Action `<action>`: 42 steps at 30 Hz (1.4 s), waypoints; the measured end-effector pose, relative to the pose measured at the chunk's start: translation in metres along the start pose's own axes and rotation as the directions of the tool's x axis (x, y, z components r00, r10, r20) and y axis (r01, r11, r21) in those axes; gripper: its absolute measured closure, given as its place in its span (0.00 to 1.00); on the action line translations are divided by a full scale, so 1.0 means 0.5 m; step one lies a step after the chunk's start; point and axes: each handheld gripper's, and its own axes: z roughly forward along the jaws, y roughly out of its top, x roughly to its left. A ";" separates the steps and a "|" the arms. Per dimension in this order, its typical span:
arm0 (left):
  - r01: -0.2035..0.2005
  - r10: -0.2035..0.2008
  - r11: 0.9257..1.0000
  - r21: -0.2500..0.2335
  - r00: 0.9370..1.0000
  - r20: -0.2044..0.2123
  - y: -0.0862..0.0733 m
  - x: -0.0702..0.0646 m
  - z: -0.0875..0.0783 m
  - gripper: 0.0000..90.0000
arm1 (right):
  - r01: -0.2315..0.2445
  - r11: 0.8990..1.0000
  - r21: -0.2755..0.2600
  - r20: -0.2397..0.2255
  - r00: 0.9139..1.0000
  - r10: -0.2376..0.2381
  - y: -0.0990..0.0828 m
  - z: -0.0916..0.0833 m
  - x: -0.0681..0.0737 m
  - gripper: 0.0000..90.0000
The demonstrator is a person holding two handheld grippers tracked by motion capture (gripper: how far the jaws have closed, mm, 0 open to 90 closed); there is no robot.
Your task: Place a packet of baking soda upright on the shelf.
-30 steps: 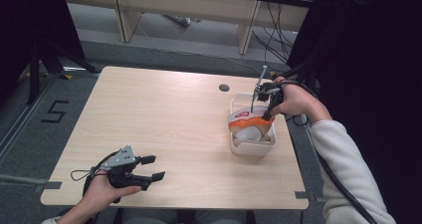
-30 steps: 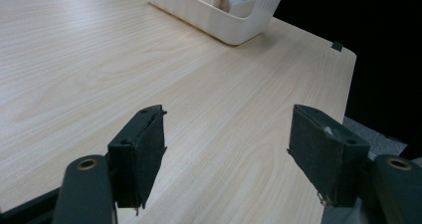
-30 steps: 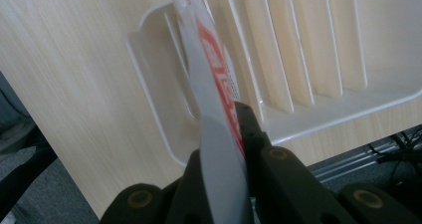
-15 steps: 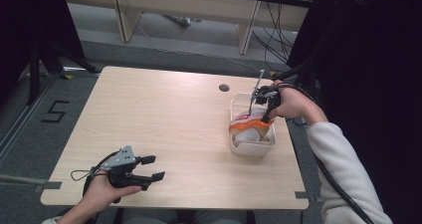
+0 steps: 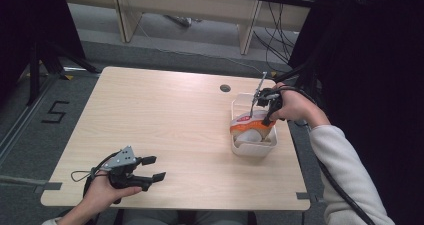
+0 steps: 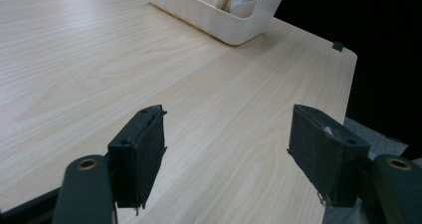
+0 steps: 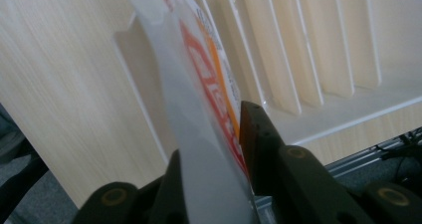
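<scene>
wood fills the near part of the high view, and at its lower left our left gripper point(image 5: 150, 169) rests on the table point(image 5: 165, 120) with its jaws spread wide and nothing between them. in the left gripper view the pads point(image 6: 142, 154) stand well apart over bare wood, with the bin point(image 6: 224, 15) far off at the top.

further out, right of centre in the high view, the white bin point(image 5: 252, 147) stands near the table's right edge. a packet point(image 5: 250, 125) with an orange and red band sits partly in it, upper end above the rim. our right gripper point(image 5: 265, 116) is at that end. in the right gripper view the packet point(image 7: 209, 134) runs between its jaws, which have just been opening; we can't tell whether the pads press on it or have let go.

we judge the packet almost placed: it is in the bin, and what is left is to let go fully and pull the gripper clear.
</scene>
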 end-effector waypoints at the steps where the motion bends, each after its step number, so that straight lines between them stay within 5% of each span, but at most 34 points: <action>1: 0.000 0.000 1.000 0.000 1.000 0.000 0.000 0.000 0.000 0.33 | -0.014 1.000 -0.004 -0.002 1.000 0.014 0.000 -0.004 0.003 0.87; 5: -0.002 0.002 1.000 0.000 1.000 -0.001 0.000 0.000 0.000 0.33 | -0.028 0.997 -0.076 -0.027 0.999 0.026 0.000 -0.024 0.005 0.80; 7: -0.001 0.001 1.000 0.000 1.000 -0.001 0.000 0.000 0.000 0.33 | -0.097 0.984 -0.147 -0.052 0.995 0.091 0.005 -0.052 0.021 0.73; 10: 0.005 -0.005 1.000 0.003 1.000 -0.008 0.000 -0.002 0.000 0.33 | -0.107 0.975 -0.193 -0.067 0.993 0.095 0.010 -0.066 0.028 0.70; 13: 0.004 -0.004 1.000 0.001 1.000 -0.005 0.000 -0.002 0.000 0.33 | -0.130 0.956 -0.264 -0.068 0.991 0.116 0.020 -0.077 0.044 0.66; 17: 0.004 -0.004 1.000 0.005 1.000 -0.011 0.000 -0.002 0.000 0.33 | -0.127 0.931 -0.342 -0.096 0.990 0.100 0.037 -0.081 0.064 0.60; 24: 0.006 -0.006 1.000 0.003 1.000 -0.006 -0.001 -0.001 0.000 0.33 | -0.068 0.894 -0.442 -0.073 0.996 0.040 0.078 -0.083 0.109 0.56; 34: 0.026 -0.025 1.000 0.009 1.000 -0.015 -0.002 -0.001 -0.001 0.33 | -0.014 0.856 -0.516 -0.079 0.996 -0.031 0.127 -0.038 0.185 0.58; 42: 0.018 -0.018 1.000 0.008 1.000 -0.014 -0.002 0.000 -0.002 0.33 | 0.005 0.837 -0.546 -0.080 0.995 -0.058 0.146 0.013 0.238 0.58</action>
